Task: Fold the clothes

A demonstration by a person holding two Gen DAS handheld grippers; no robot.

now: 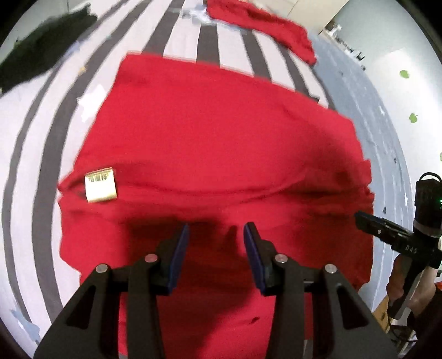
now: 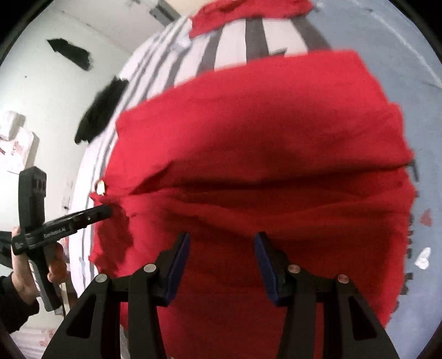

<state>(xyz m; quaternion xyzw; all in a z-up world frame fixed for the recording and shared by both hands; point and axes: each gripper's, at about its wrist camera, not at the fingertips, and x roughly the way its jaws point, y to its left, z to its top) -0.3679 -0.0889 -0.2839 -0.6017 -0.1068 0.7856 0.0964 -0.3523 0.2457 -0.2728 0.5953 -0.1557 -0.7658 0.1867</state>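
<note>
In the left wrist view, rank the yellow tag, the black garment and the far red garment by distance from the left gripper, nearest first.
From the left gripper:
1. yellow tag, on the big red garment, to the left.
2. black garment, upper left on the striped sheet.
3. far red garment, at the top right.
The last two are not far apart.

I see the big red cloth garment (image 1: 221,143) as soft and matt, its weave creased. Its small cream label (image 1: 100,184) looks like glossy printed fabric. Beneath it, the grey-and-white striped sheet (image 1: 36,171) is smooth matt cloth. My left gripper (image 1: 216,234) is matt black plastic with shiny metal rivets and dull blue pads (image 1: 181,248).
</note>
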